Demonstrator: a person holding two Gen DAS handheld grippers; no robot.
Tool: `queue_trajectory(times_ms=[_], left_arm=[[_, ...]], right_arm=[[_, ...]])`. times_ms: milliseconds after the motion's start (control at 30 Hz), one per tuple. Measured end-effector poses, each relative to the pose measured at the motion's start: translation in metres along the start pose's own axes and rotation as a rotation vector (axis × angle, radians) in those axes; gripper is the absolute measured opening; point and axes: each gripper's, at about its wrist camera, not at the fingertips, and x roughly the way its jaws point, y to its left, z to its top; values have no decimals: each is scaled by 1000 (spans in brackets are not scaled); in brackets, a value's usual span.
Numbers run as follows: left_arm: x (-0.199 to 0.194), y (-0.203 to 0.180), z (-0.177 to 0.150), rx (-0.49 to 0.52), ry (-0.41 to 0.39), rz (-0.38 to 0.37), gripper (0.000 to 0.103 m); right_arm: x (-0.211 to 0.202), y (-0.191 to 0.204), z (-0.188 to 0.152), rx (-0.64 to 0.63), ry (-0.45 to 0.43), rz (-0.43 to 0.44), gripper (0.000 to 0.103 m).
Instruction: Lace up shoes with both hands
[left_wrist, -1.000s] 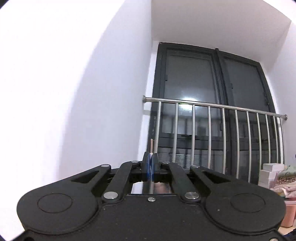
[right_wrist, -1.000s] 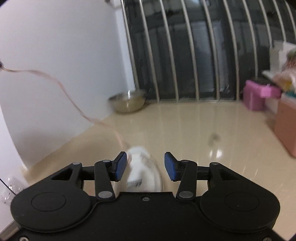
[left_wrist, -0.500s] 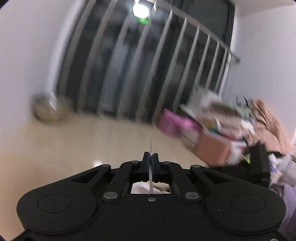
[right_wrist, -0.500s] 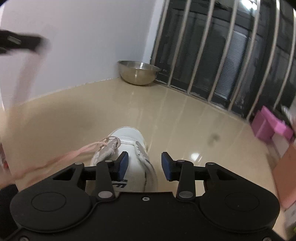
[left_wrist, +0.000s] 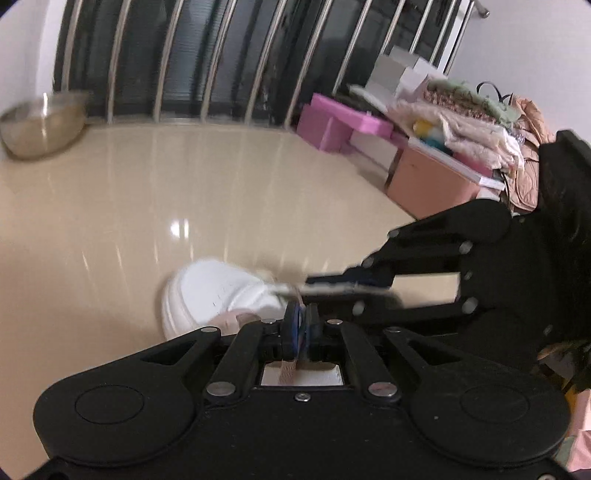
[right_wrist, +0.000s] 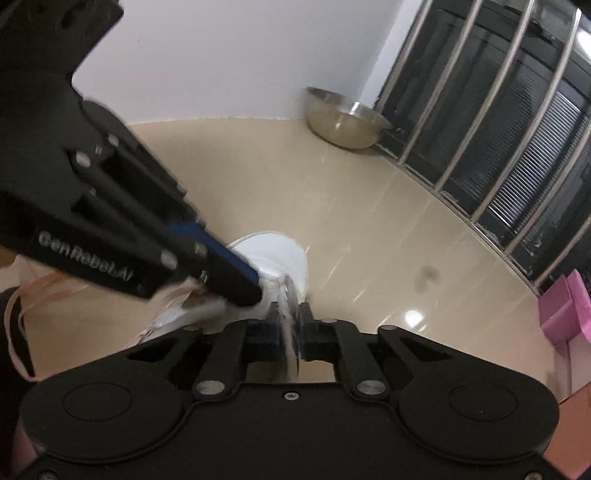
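Both grippers are working over the shoe (left_wrist: 218, 291) mid-lacing; how much is done I cannot tell. Left view: the left gripper (left_wrist: 301, 319) is pinching the pink lace (left_wrist: 290, 369). Right view: the right gripper (right_wrist: 286, 325), jaws just closing, is nipping a pale strand above the white shoe (right_wrist: 275, 254) on the floor (right_wrist: 369, 229).

Shoe (left_wrist: 218, 291) sitting on floor (left_wrist: 110, 206) near centre; bowl (left_wrist: 40, 122) lying far left by railing (left_wrist: 207, 55); boxes (left_wrist: 343, 125) stacking far right.
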Motion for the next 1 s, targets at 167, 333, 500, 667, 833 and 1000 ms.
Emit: queue_trajectory(times_ms=[167, 333, 500, 667, 833, 1000], left_arm=[[19, 10, -12, -105, 3, -28, 6], [21, 34, -8, -175, 30, -142, 6], [27, 46, 3, -206, 72, -193, 4], [25, 52, -2, -247, 34, -221, 4], [25, 53, -6, -298, 5, -223, 4], [28, 68, -16, -411, -27, -296, 4]], right_arm=[[8, -46, -31, 473, -45, 141, 11], [19, -71, -49, 737, -39, 281, 15], [22, -73, -53, 732, -31, 303, 17], [21, -76, -54, 752, -29, 303, 20], [18, -79, -57, 773, -29, 300, 19], [24, -89, -71, 923, -49, 339, 18]])
